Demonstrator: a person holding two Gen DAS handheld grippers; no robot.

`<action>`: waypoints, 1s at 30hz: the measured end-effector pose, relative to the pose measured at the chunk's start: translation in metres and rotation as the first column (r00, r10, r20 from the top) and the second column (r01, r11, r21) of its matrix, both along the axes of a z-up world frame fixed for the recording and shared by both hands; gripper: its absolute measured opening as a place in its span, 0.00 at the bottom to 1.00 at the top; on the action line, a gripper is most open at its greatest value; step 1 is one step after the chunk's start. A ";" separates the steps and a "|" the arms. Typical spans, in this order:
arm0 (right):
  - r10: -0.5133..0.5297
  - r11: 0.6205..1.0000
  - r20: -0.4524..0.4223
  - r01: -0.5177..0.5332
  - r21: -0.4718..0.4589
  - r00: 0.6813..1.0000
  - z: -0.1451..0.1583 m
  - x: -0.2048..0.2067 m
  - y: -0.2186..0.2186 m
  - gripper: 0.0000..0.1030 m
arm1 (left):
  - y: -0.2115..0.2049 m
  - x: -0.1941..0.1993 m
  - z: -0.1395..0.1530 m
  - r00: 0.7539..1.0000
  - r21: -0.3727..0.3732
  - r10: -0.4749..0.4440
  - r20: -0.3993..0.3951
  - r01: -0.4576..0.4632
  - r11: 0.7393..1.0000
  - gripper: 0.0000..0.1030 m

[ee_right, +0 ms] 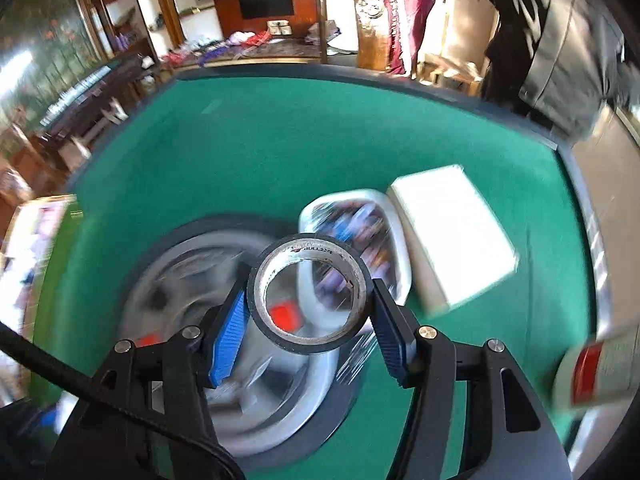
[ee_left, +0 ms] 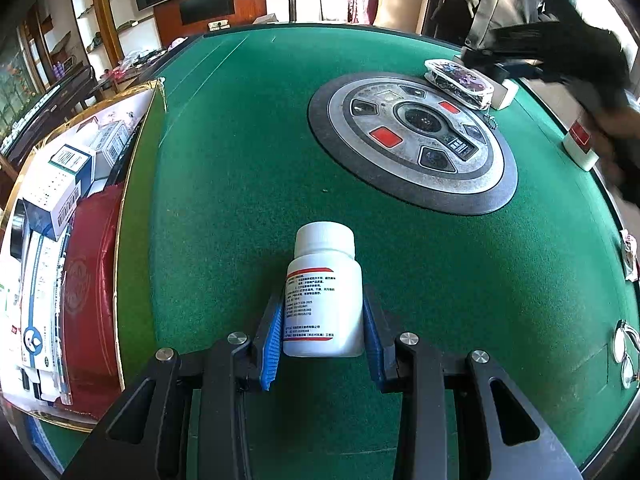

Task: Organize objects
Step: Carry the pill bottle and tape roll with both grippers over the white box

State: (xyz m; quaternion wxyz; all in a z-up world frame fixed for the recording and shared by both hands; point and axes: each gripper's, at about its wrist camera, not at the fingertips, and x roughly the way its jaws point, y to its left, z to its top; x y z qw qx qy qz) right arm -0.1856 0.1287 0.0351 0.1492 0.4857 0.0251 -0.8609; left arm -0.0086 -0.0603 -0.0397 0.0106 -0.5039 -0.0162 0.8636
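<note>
A white pill bottle (ee_left: 324, 280) with a printed label and a white cap sits upright between the blue pads of my left gripper (ee_left: 322, 304), which is shut on its lower half just above the green felt table (ee_left: 240, 184). In the right wrist view, a black roll of tape (ee_right: 304, 345) is held with its hole facing the camera. My right gripper (ee_right: 310, 284) is shut on it, a pad pressing each side. The roll is sharp, while the table behind it is smeared by motion.
A gold-rimmed tray (ee_left: 128, 200) of medicine boxes lies at the table's left edge. The round grey centre console (ee_left: 412, 140) fills the middle. A clear pouch (ee_right: 360, 232), a white box (ee_right: 452, 232) and a red-labelled white bottle (ee_left: 580, 144) lie at the right. A dark sleeve (ee_left: 580, 64) blurs above them.
</note>
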 end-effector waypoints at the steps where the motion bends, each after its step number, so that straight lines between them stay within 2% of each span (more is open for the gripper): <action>1: 0.006 1.000 0.011 -0.005 -0.015 1.000 0.002 0.013 -0.002 0.56 | -0.001 0.000 0.000 1.000 0.006 0.002 -0.001 -0.002 1.000 0.29; 5: 0.048 0.997 0.053 -0.045 -0.056 0.997 0.003 0.082 -0.019 0.56 | -0.004 0.001 0.001 1.000 0.027 0.005 0.002 -0.005 1.000 0.29; 11: 0.051 0.993 0.107 -0.039 -0.108 0.993 -0.018 0.154 -0.020 0.56 | -0.007 0.011 0.003 0.999 0.051 0.007 0.033 -0.009 0.999 0.29; 16: 0.029 0.991 0.154 -0.009 -0.132 0.988 -0.034 0.182 -0.014 0.56 | -0.004 0.027 0.005 0.999 0.066 -0.011 0.046 0.008 0.998 0.29; 21: -0.018 0.991 0.158 0.038 -0.131 0.987 -0.034 0.214 -0.019 0.56 | 0.001 0.039 0.010 0.995 0.085 -0.097 0.038 0.094 0.992 0.29; 25: -0.067 0.988 0.158 0.088 -0.129 0.985 -0.028 0.236 -0.033 0.56 | -0.005 0.045 0.030 0.986 0.094 -0.167 -0.004 0.166 0.982 0.29; 30: -0.086 0.988 0.114 0.099 -0.118 0.990 -0.009 0.243 -0.060 0.56 | -0.034 0.054 0.057 0.983 0.105 -0.174 -0.064 0.180 0.978 0.29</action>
